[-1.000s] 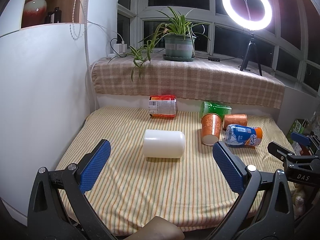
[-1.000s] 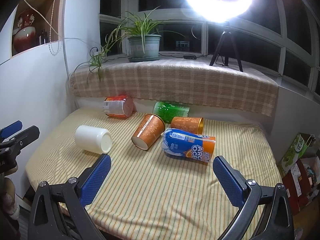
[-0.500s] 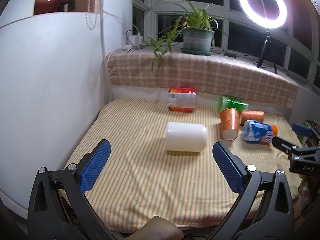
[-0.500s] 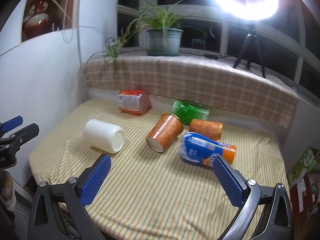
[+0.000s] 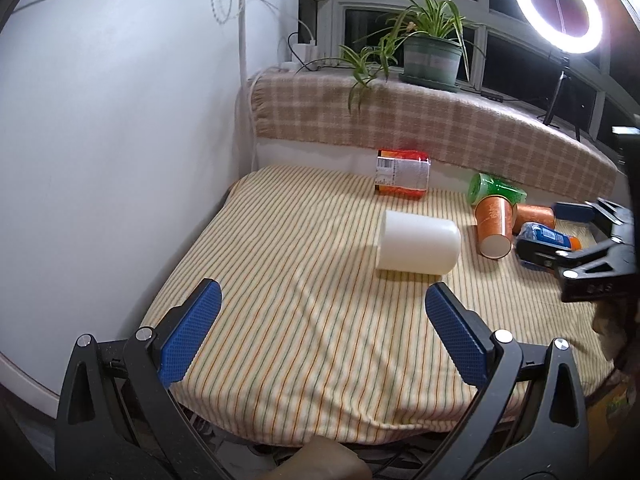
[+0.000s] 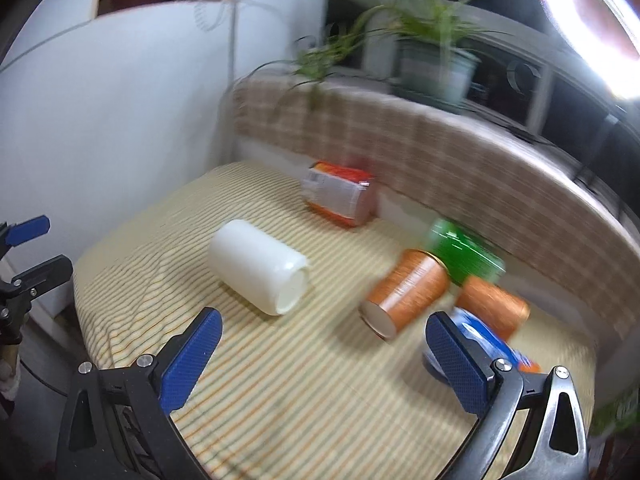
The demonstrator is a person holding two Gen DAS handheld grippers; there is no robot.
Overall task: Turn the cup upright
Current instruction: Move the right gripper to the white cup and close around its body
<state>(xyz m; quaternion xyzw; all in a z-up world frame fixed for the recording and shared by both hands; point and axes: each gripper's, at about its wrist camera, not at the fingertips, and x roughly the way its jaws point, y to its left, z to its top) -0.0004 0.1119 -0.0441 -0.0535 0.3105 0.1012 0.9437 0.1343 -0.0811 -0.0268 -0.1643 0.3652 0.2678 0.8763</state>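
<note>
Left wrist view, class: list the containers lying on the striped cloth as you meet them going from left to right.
Red and orange labelled can → white cup → orange paper cup → blue can, partly behind the right gripper's fingers.

barcode label on the red canister (image 5: pixel 402 174), its print too small to read, other cups' lettering blurred, possibly unreadable

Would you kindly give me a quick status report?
Left gripper and right gripper open, empty. White cup on its side, untouched. Orange cup lies beside it, apart.
</note>
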